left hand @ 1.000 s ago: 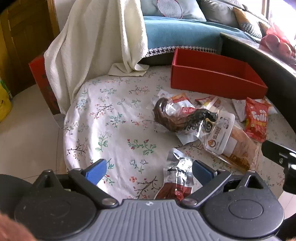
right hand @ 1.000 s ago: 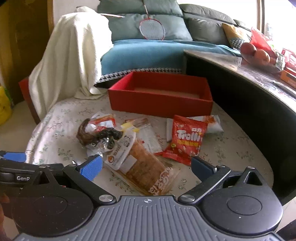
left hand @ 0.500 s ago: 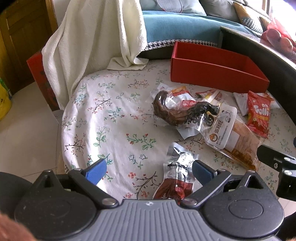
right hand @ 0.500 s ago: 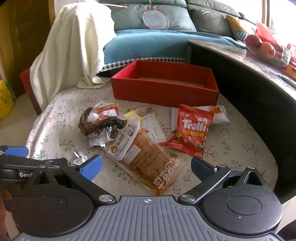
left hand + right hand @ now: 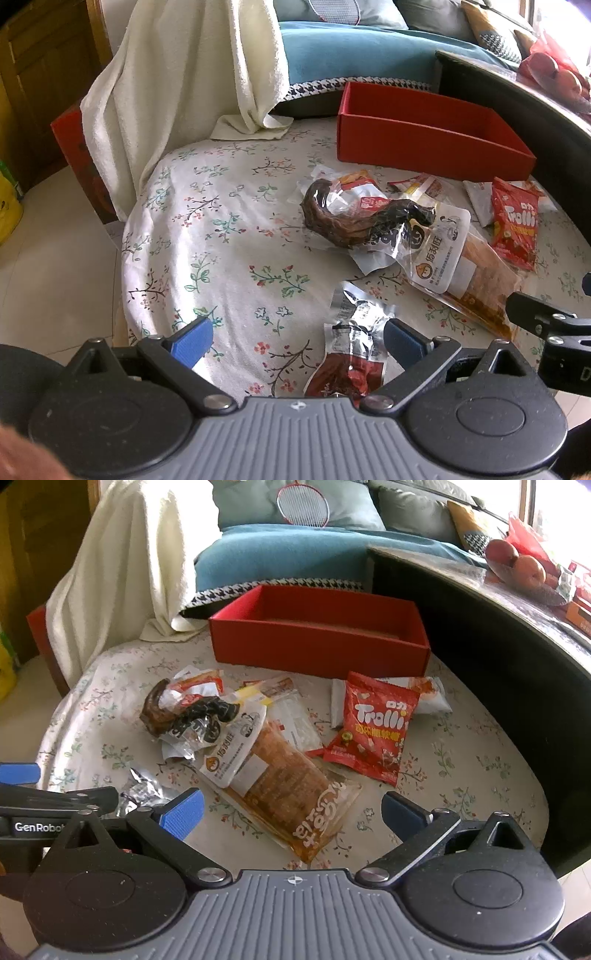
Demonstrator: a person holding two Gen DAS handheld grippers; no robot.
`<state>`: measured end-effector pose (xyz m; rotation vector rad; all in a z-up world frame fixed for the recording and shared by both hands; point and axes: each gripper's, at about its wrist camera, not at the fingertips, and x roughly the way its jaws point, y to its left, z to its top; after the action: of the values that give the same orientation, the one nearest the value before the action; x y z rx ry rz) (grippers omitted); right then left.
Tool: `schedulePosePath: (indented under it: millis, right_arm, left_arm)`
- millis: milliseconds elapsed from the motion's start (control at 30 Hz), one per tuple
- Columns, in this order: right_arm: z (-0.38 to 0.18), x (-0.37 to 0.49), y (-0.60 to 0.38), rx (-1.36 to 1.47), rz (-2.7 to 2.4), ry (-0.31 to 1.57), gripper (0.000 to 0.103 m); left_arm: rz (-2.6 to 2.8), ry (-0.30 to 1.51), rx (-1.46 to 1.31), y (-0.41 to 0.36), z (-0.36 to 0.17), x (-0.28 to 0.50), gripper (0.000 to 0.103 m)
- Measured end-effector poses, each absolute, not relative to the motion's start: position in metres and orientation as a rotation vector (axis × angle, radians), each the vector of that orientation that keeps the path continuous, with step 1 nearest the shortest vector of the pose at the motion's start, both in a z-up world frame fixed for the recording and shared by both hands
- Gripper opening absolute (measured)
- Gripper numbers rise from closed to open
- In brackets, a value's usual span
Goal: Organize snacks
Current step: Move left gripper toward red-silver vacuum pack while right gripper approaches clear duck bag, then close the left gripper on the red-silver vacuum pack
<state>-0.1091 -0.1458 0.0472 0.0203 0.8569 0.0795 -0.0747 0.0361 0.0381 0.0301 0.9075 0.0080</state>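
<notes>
Left gripper (image 5: 297, 341) wide open, low over table (image 5: 221, 236), holding nothing. Foil pack (image 5: 351, 350) lies flat between the pads, nearer the right one. Probably light, crinkly, slick film; limp at the sealed end, so best pinched across the red filled part. Right gripper (image 5: 291, 812) also spread, empty, above bread bag (image 5: 280, 779): soft, crushable, needs a gentle squeeze mid-body. Trolli bag (image 5: 373, 727) just beyond. Red box (image 5: 321, 638) at far edge, looks empty, likely the drop target.
</notes>
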Motion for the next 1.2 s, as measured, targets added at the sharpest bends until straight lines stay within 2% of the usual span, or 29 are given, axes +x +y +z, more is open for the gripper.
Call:
schedulePosePath:
  millis: [1200]
  right_arm:
    - [0.041,-0.101,-0.15,0.063,0.018,0.899,0.103]
  left_arm:
    - [-0.019,0.952,0.079,0.023,0.025,-0.073,0.094]
